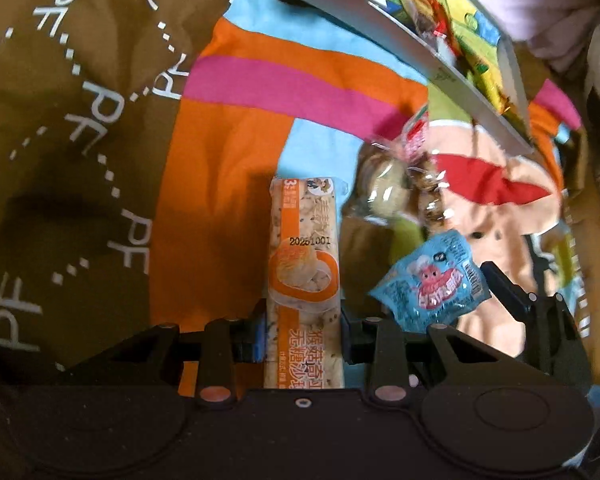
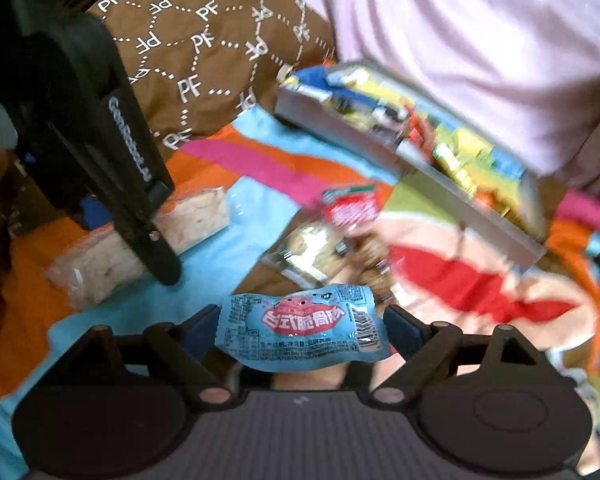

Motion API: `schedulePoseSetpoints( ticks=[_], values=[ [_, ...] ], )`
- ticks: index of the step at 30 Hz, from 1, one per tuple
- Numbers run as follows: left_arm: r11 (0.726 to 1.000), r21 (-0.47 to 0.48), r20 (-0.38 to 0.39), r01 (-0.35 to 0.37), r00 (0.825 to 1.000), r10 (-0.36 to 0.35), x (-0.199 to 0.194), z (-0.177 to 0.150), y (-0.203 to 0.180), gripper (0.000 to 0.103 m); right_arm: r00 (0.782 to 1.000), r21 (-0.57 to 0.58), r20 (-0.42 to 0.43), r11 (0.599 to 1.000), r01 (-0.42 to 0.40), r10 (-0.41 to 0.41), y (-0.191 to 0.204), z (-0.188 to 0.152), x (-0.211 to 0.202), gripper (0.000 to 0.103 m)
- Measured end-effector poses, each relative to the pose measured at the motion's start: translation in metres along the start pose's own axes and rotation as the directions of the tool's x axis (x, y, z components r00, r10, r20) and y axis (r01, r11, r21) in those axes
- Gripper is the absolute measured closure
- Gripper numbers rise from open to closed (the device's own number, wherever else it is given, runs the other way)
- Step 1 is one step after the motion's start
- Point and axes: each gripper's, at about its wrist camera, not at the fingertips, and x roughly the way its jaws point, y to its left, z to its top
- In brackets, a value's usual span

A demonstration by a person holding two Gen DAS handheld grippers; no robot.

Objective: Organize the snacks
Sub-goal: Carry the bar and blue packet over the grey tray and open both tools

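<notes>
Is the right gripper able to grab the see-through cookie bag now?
Probably not yet. The right gripper is already shut on the blue snack packet. The clear cookie bag lies just ahead, uncovered, so only that packet is in the way.

Two wrist fisheyes, both close over the same striped bedspread.

The left view looks forward and down along its hand-held gripper, very near the cloth, with the picture box at 1 o'clock and the brown quilt at 9. The right view faces the same way from the right side, the box at 1 o'clock, the left hand-held gripper at 10. Both share the blue packet, the clear cookie bag and the long bar.
</notes>
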Motion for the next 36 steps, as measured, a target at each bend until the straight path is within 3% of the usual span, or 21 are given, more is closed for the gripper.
schedulePoseSetpoints(
  ticks=[3, 8, 15, 22, 26, 30, 36],
  values=[
    [0.999, 0.019, 0.032, 0.026, 0.999, -0.026, -0.004, 0.001, -0.006, 0.068, 0.997, -0.04, 0.042, 0.997, 0.06, -0.058, 0.001, 0.001, -0.002, 0.013],
    [0.996, 0.072, 0.079, 0.047, 0.995, -0.053, -0.009, 0.001, -0.015, 0.068, 0.995, -0.083, 0.061, 0.993, 0.089, -0.084, 0.005, 0.001, 0.0, 0.013],
    [0.991, 0.104, 0.173, 0.087, 0.979, -0.104, -0.018, 0.007, -0.021, 0.068, 0.975, -0.127, 0.15, 0.975, 0.182, -0.162, 0.007, 0.005, -0.003, 0.013],
    [0.992, 0.1, 0.266, 0.08, 0.958, -0.104, -0.032, 0.015, -0.025, 0.068, 0.916, -0.04, 0.298, 0.955, 0.295, -0.27, -0.011, 0.015, -0.008, 0.013],
    [0.992, 0.11, 0.308, 0.062, 0.947, -0.093, -0.045, 0.031, -0.036, 0.068, 0.869, -0.002, 0.392, 0.944, 0.329, -0.303, -0.022, 0.025, -0.007, 0.013],
    [0.989, 0.147, 0.383, 0.013, 0.921, -0.069, -0.062, 0.056, -0.055, 0.068, 0.831, 0.038, 0.457, 0.941, 0.337, -0.316, -0.036, 0.036, 0.003, 0.013],
    [0.993, 0.115, 0.452, -0.019, 0.891, -0.035, -0.063, 0.102, -0.082, 0.068, 0.815, 0.138, 0.463, 0.937, 0.322, -0.348, -0.07, 0.056, 0.035, 0.013]
  ],
)
